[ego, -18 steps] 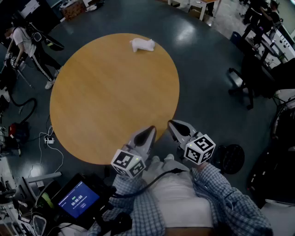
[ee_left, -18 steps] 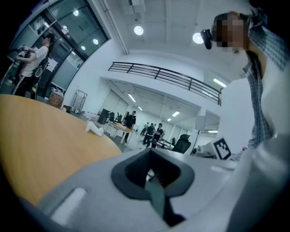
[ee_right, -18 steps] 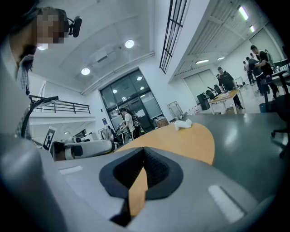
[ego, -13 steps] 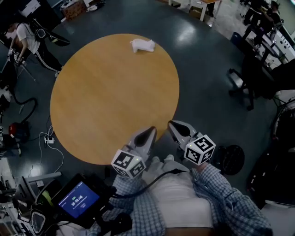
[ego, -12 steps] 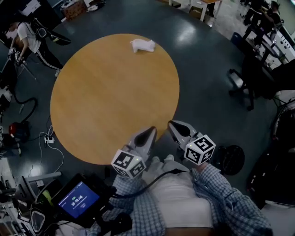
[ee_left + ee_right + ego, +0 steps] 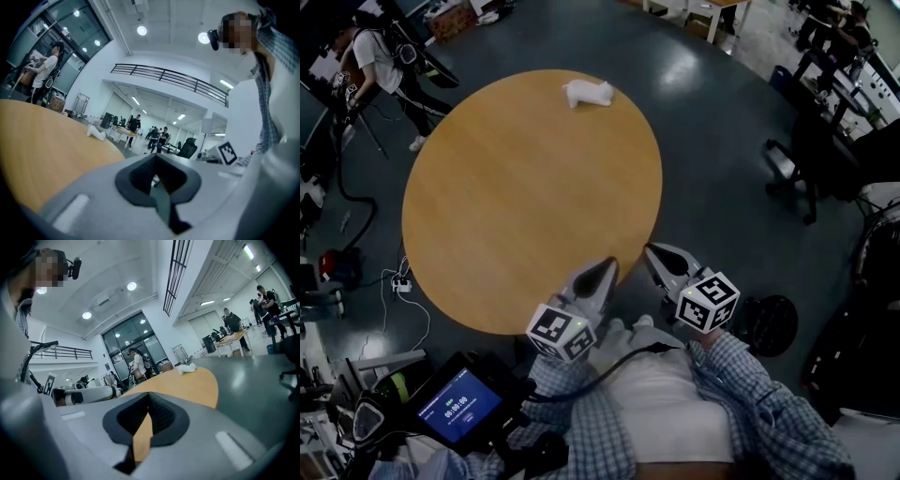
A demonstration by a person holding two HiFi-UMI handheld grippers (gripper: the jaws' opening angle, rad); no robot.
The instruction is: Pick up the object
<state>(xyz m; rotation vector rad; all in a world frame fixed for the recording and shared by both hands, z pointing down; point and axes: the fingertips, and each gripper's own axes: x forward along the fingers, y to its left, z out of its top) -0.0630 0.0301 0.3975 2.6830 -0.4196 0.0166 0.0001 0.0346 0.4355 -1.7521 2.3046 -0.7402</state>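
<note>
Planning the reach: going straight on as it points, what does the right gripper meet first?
The right gripper would probably meet the round table on bare wood; the white object lies farther, rightward. Height unclear.

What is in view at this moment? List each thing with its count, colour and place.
round table: one, light brown wood, centre of the head view
white object: one, white and soft-looking, at the table's far edge
bystander: one, white top and dark trousers, on the floor beyond the table, far left
power strip: one, white, on the floor left of the table
screen: one, blue display in a dark frame, bottom left
office chair: one, black, on the floor at right
left gripper: one, grey, jaws together, over the table's near edge, empty
right gripper: one, grey, jaws together, just off the table's near edge, empty
sleeves: two, blue-and-white check, bottom of the view
</note>
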